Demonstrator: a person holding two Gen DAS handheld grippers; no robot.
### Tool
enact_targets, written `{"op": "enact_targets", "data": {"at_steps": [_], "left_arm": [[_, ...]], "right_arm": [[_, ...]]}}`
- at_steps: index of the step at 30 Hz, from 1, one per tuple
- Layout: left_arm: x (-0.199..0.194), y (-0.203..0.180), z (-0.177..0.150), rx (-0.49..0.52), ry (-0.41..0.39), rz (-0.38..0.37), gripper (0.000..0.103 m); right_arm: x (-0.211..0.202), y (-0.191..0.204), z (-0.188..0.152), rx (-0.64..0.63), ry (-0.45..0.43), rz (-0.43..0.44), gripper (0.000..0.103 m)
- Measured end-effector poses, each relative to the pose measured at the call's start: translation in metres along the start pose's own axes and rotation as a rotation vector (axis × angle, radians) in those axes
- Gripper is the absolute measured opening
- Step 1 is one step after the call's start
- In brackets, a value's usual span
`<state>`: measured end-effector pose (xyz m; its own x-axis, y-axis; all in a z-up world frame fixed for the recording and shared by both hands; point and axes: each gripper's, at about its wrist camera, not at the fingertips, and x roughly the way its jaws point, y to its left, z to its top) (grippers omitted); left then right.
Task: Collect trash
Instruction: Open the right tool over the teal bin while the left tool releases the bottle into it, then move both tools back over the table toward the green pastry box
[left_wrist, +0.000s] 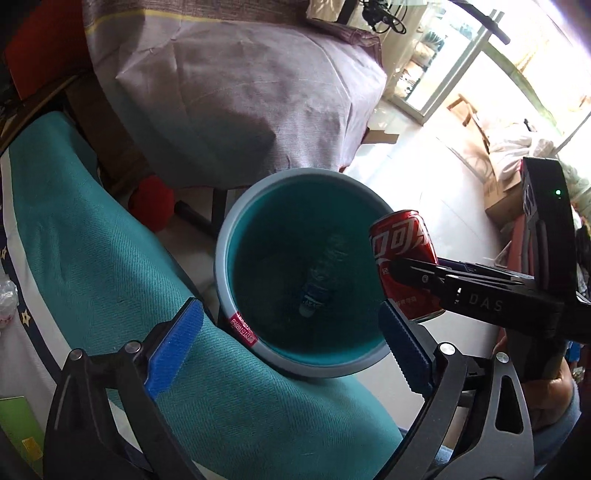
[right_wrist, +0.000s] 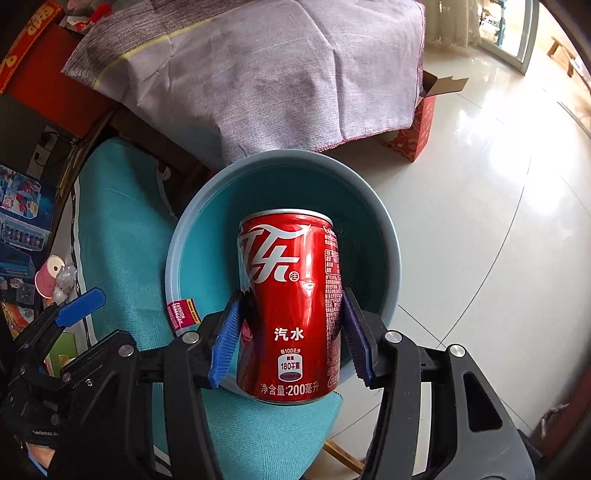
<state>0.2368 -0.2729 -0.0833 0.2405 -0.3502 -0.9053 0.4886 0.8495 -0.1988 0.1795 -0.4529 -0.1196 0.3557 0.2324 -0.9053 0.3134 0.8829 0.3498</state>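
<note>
Over the bin (right_wrist: 184, 236), right gripper (right_wrist: 291, 332) jaws clamping red can (right_wrist: 291, 295), left gripper (left_wrist: 288, 350) jaws wide, empty.

Glossy metal can (right_wrist: 290, 310); smooth matt plastic bin (right_wrist: 388, 236); woven teal cloth (left_wrist: 92, 258)

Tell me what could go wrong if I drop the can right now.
1. In the left wrist view the red can held by the right tool sits over the bin's right rim, not its centre; released here, it may clip the rim and bounce onto the floor.
2. The empty left tool hangs open over the bin mouth, so the can could strike it.
3. The can is tilted and may tumble.
</note>
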Motion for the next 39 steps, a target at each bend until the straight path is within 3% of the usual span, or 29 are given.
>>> {"op": "enact_targets", "data": {"at_steps": [3,6,13,26,30,39], "left_arm": [[-0.004,0.001,-0.004,-0.002,-0.001,-0.002,0.096],[-0.005,0.002,-0.007,-0.012,0.002,-0.003,0.096],[-0.010,0.005,-0.013,-0.023,0.001,-0.005,0.096],[-0.044,0.008,-0.032,-0.032,-0.056,0.002,0.097],[-0.065,0.018,-0.047,-0.052,-0.089,0.012,0.097],[-0.117,0.068,-0.099,-0.152,-0.155,0.066,0.099]], "right_arm": [[0.006,0.008,-0.001,-0.008,0.021,0.013,0.052],[0.007,0.016,-0.003,-0.023,0.027,0.017,0.065],[-0.002,0.017,-0.007,-0.024,0.007,-0.014,0.076],[-0.019,0.034,-0.026,-0.064,0.007,-0.052,0.080],[-0.033,0.054,-0.035,-0.126,-0.014,-0.060,0.085],[-0.045,0.123,-0.062,-0.273,-0.016,-0.038,0.085]]}}
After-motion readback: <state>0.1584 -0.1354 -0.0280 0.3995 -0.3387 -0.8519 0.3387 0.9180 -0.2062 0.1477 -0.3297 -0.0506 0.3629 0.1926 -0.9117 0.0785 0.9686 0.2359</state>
